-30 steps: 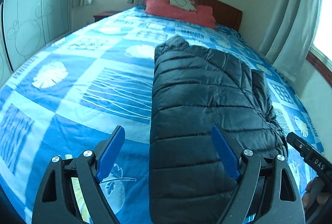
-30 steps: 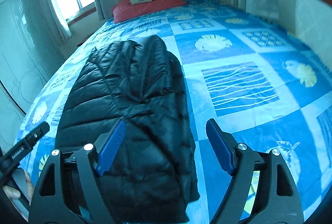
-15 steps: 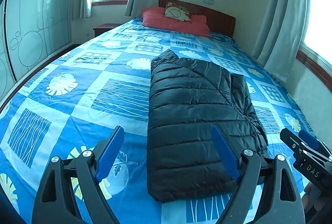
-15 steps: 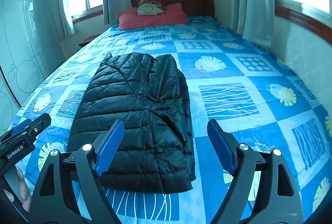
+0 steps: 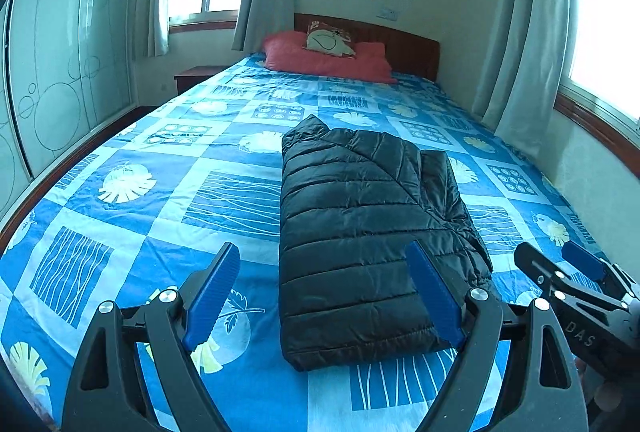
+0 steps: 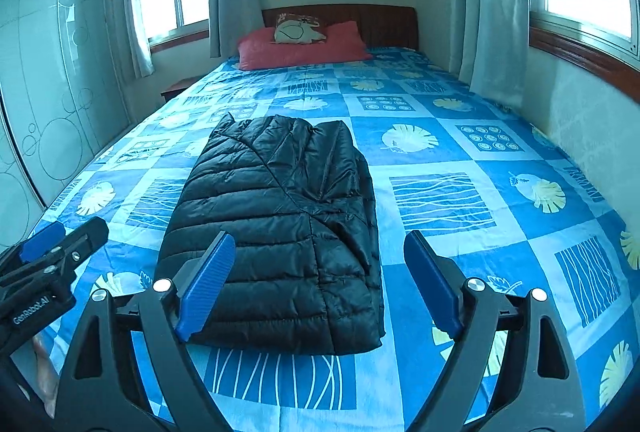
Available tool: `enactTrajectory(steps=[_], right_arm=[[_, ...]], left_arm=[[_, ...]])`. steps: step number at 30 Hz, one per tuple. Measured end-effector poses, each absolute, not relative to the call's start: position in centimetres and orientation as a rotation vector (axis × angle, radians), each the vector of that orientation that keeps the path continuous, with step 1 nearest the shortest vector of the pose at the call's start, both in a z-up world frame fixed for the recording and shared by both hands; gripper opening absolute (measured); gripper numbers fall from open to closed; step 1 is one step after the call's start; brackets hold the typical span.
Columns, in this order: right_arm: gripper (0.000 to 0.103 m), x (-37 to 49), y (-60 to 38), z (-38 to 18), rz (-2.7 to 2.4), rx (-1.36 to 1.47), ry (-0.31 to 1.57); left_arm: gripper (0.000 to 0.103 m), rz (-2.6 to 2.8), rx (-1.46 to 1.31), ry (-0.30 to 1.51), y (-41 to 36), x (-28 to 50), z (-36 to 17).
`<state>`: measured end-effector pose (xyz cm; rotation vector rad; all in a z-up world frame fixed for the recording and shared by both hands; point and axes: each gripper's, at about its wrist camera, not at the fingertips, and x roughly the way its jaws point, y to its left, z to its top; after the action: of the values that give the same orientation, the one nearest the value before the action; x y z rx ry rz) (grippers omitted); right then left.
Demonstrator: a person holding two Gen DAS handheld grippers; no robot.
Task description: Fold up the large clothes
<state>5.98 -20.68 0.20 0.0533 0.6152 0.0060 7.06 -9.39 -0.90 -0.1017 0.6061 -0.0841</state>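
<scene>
A black quilted jacket (image 5: 360, 212) (image 6: 272, 200) lies folded into a long narrow bundle on the blue patterned bedspread (image 5: 120, 192). My left gripper (image 5: 322, 252) hovers above and short of its near end, open, with nothing between the blue pads. My right gripper (image 6: 320, 237) hangs likewise over the near end, its jaws opening and empty. Each gripper shows in the other's view: the right gripper (image 5: 560, 272) at the right edge, the left gripper (image 6: 60, 244) at the left edge. Neither touches the jacket.
Red pillows (image 5: 324, 56) and a small cushion lie against the wooden headboard. A glass-fronted wardrobe (image 5: 60, 72) stands to the left, with a nightstand (image 5: 196, 76) near it. Curtains (image 5: 516, 32) and a wall run along the right side of the bed.
Both grippers have drawn back and up from the jacket, so its whole length and near end are now in view. The jacket itself has stayed put.
</scene>
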Motion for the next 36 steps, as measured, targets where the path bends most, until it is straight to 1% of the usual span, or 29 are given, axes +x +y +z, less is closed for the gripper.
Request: enactTrajectory(steps=[36], right_arm=[[0.086, 4.9, -19.7, -0.5, 0.025, 0.052, 0.617]], left_arm=[[0.084, -0.08, -0.102, 0.604, -9.4, 6.0, -1.3]])
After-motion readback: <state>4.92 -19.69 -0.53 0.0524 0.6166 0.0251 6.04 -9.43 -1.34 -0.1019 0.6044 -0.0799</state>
